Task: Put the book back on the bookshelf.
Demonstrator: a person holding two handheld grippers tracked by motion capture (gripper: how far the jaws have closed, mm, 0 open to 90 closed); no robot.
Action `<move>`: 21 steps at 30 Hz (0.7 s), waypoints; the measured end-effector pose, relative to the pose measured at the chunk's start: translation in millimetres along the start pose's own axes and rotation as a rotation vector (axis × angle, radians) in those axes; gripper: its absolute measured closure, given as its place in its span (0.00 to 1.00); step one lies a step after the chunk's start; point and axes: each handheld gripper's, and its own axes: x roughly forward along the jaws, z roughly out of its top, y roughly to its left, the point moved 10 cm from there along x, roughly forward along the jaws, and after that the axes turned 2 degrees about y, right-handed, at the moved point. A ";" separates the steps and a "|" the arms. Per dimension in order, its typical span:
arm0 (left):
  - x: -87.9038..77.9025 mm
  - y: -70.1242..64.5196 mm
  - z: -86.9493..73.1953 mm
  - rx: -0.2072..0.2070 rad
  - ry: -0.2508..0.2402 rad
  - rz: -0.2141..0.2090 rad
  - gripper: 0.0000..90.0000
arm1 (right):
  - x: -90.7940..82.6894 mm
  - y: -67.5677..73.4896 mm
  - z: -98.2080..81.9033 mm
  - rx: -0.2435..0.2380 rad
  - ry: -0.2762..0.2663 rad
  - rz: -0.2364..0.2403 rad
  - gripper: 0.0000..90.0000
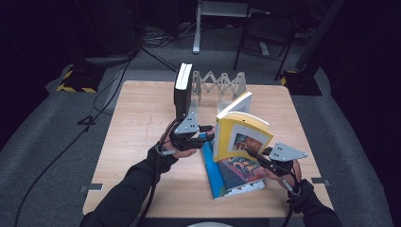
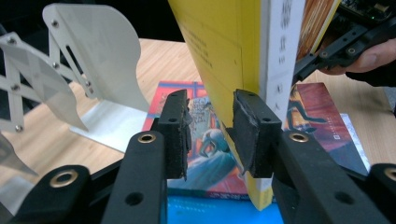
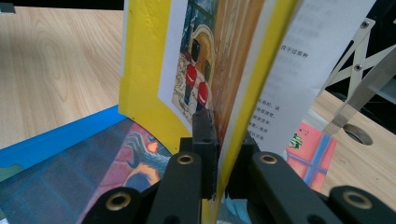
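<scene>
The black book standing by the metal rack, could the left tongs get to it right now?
Probably yes: the black book stands just beyond the left tongs with bare tabletop between, and they look open beside the yellow book.

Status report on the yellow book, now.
Right gripper shut on yellow book, book upright. Left gripper open at its spine, not clamped. Illustrated book flat beneath; black book and metal rack behind.
</scene>
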 end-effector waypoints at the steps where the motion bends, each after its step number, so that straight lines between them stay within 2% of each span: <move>1: 0.0 0.0 0.0 0.000 0.000 0.000 0.68 | 0.0 0.0 0.0 0.000 0.000 0.000 0.94; 8: -0.5 -13.4 -32.2 0.021 0.068 -0.018 0.59 | -1.1 1.0 -0.3 0.001 0.002 0.002 0.94; 12: 7.0 -26.5 -50.7 0.026 0.120 -0.046 0.51 | -1.8 1.5 -1.0 0.006 0.001 0.005 0.94; 14: 13.8 -33.6 -54.7 0.026 0.132 -0.064 0.49 | -2.1 2.1 -1.2 0.007 0.001 0.004 0.94; 15: 16.8 -34.9 -55.5 0.032 0.139 -0.060 0.46 | -2.1 2.0 -1.6 0.003 0.002 0.003 0.94; 18: 29.3 -41.4 -54.1 0.012 0.132 -0.079 0.45 | -2.4 1.7 -2.9 0.002 0.004 0.004 0.94; 21: 41.8 -44.0 -52.8 0.016 0.129 -0.068 0.44 | -2.8 1.4 -4.1 0.005 0.005 0.007 0.93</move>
